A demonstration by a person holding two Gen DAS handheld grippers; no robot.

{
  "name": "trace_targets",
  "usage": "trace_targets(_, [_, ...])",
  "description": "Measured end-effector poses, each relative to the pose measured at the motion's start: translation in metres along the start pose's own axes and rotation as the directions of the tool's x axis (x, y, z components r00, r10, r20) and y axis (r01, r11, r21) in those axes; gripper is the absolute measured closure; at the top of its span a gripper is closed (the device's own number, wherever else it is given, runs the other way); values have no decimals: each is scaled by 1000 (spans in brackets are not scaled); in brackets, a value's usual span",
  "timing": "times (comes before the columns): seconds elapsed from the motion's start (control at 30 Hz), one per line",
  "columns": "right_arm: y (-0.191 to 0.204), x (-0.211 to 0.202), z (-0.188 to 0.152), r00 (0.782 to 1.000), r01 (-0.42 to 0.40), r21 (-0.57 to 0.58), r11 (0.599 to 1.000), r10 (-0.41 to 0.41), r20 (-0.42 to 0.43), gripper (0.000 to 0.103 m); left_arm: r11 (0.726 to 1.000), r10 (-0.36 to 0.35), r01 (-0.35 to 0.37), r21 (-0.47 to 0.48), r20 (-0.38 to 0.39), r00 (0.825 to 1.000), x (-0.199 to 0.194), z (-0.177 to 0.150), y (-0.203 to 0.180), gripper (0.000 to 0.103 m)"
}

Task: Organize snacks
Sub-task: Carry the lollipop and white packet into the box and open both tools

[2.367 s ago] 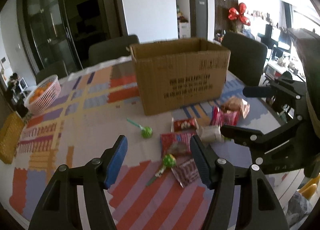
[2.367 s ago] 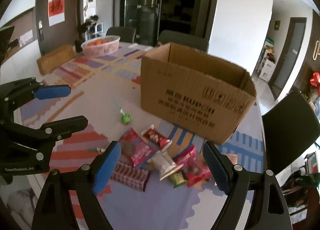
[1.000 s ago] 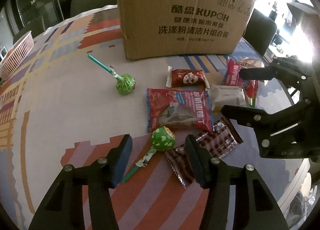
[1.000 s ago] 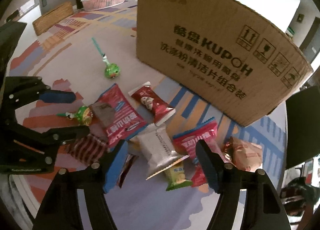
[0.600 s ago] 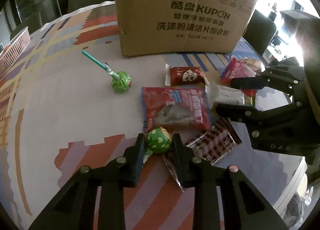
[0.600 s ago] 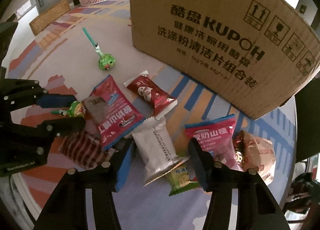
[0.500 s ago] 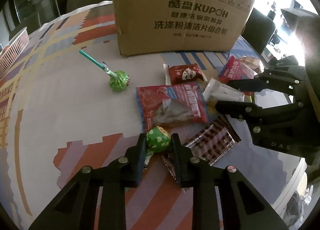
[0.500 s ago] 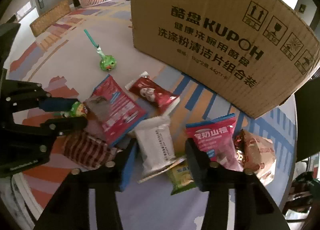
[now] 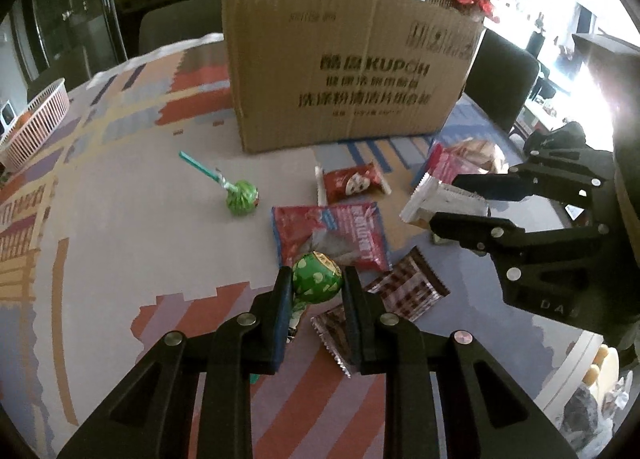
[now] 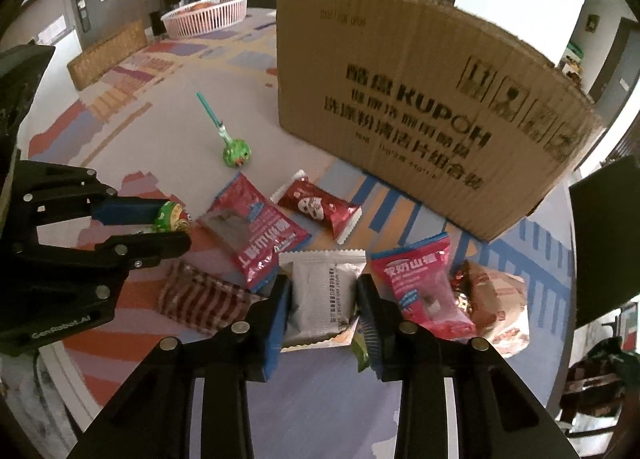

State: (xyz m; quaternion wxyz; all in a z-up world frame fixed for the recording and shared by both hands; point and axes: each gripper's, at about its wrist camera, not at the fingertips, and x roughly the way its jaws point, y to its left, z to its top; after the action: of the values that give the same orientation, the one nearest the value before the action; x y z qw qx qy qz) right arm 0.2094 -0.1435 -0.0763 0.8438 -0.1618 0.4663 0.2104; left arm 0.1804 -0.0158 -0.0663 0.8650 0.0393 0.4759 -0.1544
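Cardboard box [image 9: 344,71] interior hidden; pink basket [image 10: 206,15] holds something orange. In front of box: two lollipops, seven packets. Left gripper [image 9: 316,287] pinches spotted lollipop [image 9: 316,277]; right gripper [image 10: 322,299], jaws just closing, pinches white packet [image 10: 322,295].

Daylight enters from a window [image 9: 600,59] at the right of the left wrist view and makes strong white glare there. The room behind is dim. The print on the cardboard box [image 10: 420,131] is smeared by motion blur in both views. The fisheye lens bends straight edges, and the corners are black.
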Motion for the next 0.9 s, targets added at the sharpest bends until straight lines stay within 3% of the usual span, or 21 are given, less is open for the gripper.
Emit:
trace_targets(0.57, [-9, -50, 9, 990, 3, 66, 998, -12, 141, 68, 1000, 11, -13, 14, 139, 990, -46, 30, -13, 78])
trace_targets(0.9, [-32, -91, 31, 959, 35, 145, 989, -74, 275, 68, 999, 13, -20, 27, 242, 970, -76, 72, -19, 78])
